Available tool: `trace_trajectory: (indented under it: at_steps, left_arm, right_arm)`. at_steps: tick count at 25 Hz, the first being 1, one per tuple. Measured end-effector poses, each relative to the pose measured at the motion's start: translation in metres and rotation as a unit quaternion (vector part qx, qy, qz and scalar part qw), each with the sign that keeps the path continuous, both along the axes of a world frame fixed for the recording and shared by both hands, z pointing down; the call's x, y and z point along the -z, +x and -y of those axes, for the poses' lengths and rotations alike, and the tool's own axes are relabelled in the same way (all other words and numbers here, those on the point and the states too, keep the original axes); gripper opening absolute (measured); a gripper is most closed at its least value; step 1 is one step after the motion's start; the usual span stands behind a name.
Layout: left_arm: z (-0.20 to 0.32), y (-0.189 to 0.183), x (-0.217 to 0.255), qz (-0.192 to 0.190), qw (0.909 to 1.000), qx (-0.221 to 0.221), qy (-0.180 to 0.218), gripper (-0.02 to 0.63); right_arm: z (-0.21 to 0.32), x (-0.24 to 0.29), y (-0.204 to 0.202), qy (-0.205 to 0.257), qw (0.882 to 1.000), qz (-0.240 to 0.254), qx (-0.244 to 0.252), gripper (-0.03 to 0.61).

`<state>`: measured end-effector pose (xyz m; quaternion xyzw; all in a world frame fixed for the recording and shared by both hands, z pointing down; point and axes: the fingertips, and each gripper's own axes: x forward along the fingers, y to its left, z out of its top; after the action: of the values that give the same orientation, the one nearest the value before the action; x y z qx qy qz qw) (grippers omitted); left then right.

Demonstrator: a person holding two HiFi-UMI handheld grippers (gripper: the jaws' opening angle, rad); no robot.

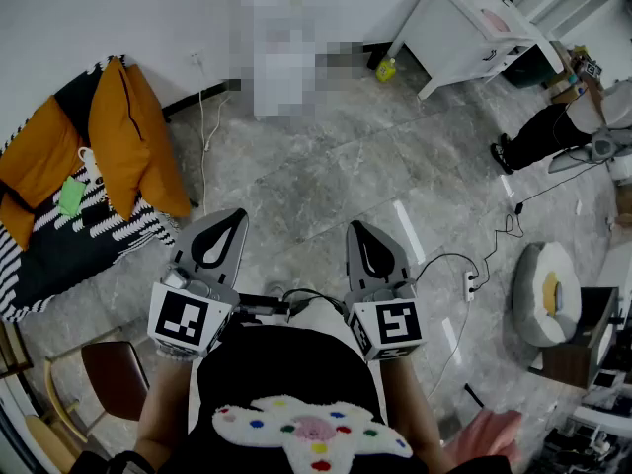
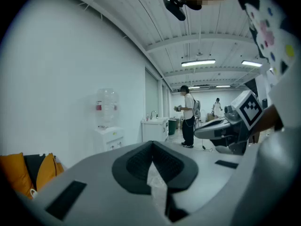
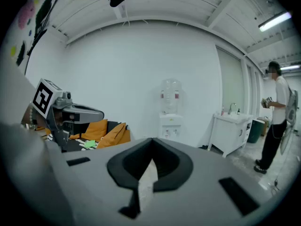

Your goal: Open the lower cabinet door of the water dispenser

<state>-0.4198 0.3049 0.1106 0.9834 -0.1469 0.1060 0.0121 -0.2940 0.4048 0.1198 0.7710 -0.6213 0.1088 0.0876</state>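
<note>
The water dispenser (image 3: 170,119) is a white cabinet with a clear bottle on top, standing against the far white wall; it shows too in the left gripper view, dispenser (image 2: 107,126). Its lower door is hidden behind the gripper bodies. A mosaic patch covers that spot in the head view. My left gripper (image 1: 229,217) and right gripper (image 1: 361,229) are held side by side in front of the person's body, several steps from the dispenser. Both are shut, with nothing between the jaws of the left gripper (image 2: 152,146) or the right gripper (image 3: 151,143).
A striped couch with orange cushions (image 1: 114,131) stands at the left wall. A white sink cabinet (image 1: 472,26) is right of the dispenser. A person (image 3: 276,121) stands at the right. A power strip and cable (image 1: 471,282), a round stool (image 1: 546,292) and a brown chair (image 1: 112,375) are nearby.
</note>
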Motion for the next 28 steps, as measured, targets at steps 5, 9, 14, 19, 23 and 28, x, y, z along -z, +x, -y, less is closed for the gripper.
trace_trajectory:
  at_steps: [5, 9, 14, 19, 23, 28]
  left_arm:
    - [0.004, 0.007, 0.005, -0.013, 0.9999, -0.004, 0.001, 0.012]
    - [0.004, 0.009, 0.005, -0.012, 0.9999, -0.01, 0.002, 0.012]
    - [0.003, 0.007, -0.001, 0.003, 0.9999, -0.015, 0.003, 0.012]
    - [0.007, 0.004, 0.003, -0.017, 0.9998, 0.0, -0.006, 0.014]
    - [0.007, 0.003, 0.004, -0.022, 0.9996, 0.002, -0.014, 0.055]
    - [0.006, -0.004, 0.005, -0.023, 0.9996, 0.007, -0.014, 0.118]
  right_arm:
    - [0.001, -0.003, 0.004, -0.006, 1.0, -0.006, -0.007, 0.004]
    - [-0.003, -0.008, 0.006, -0.008, 1.0, -0.007, -0.014, 0.003]
    - [-0.008, -0.011, 0.005, -0.018, 1.0, -0.009, -0.016, 0.003]
    - [-0.003, -0.004, 0.003, 0.002, 1.0, 0.015, -0.026, 0.005]
    - [0.0, -0.002, -0.002, 0.009, 0.999, 0.022, -0.021, 0.111]
    - [0.0, 0.0, -0.006, 0.017, 0.999, 0.025, -0.021, 0.127]
